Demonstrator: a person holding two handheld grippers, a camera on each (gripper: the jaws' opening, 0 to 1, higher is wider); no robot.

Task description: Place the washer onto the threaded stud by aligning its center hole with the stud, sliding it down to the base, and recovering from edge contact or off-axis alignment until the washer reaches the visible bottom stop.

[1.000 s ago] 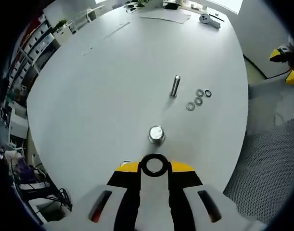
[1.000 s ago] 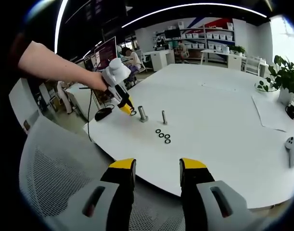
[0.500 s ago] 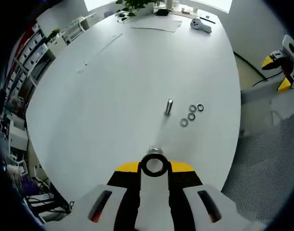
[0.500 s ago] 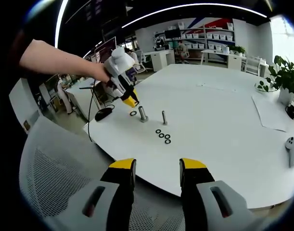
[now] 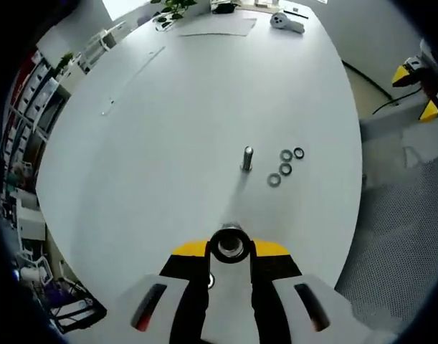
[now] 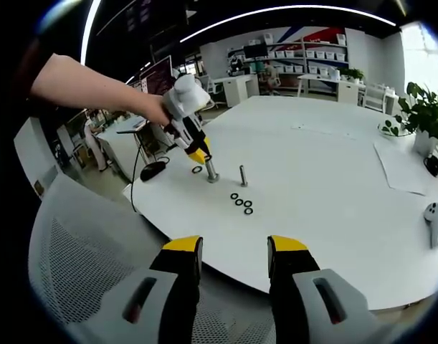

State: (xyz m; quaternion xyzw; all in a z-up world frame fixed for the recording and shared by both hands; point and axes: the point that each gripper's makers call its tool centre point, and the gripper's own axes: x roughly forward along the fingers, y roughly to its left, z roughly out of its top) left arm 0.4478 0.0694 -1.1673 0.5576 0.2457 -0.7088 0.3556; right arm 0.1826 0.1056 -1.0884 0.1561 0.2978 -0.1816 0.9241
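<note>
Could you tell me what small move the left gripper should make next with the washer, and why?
Probably ease the left gripper straight down. It is shut on the washer, and in the left gripper view the washer's hole rings the stud top, so they look roughly aligned. In the right gripper view the gripper sits at the stud's top, with the shaft bare below it.

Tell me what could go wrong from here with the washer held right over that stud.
The left gripper holds the washer above the stud; the hole looks close to centred, but slight tilt could catch the rim on the stud's top edge.

If released early, it might drop off-axis and roll toward the three spare washers or the table edge nearby.

The second stud stands close by; a sideways correction could knock it.
</note>
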